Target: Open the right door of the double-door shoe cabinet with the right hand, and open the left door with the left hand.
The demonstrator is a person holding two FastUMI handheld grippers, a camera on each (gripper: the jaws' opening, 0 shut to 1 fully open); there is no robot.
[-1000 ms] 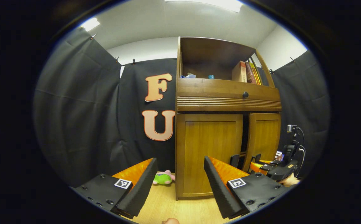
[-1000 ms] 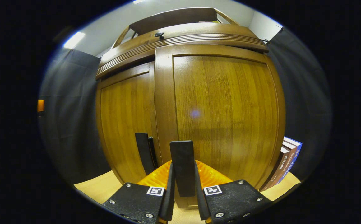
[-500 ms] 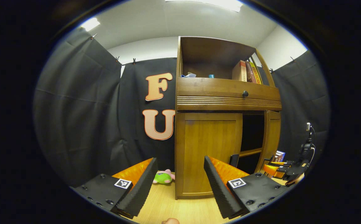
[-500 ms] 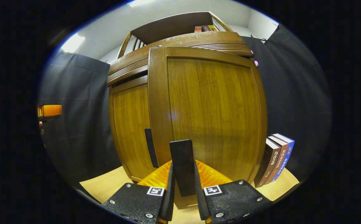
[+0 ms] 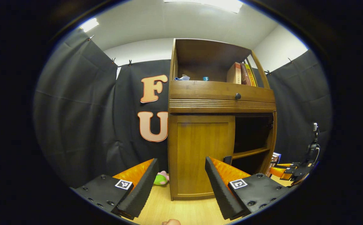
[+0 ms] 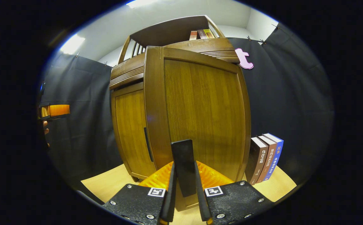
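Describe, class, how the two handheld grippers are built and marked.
Each gripper, left gripper and right gripper, has two wedge-shaped fingers on flat bolted plates, each plate bearing a small square black-and-white tag. Ribbed translucent panels back the fingers.

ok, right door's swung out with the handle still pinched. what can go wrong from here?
1. The right door is swung toward the books standing on the floor beside the cabinet; more swing may knock them over.
2. The right gripper is clamped on the door handle; pulling off the door's arc could strain it.
3. The left gripper is open, short of the shut left door; its handle sits at the inner edge.
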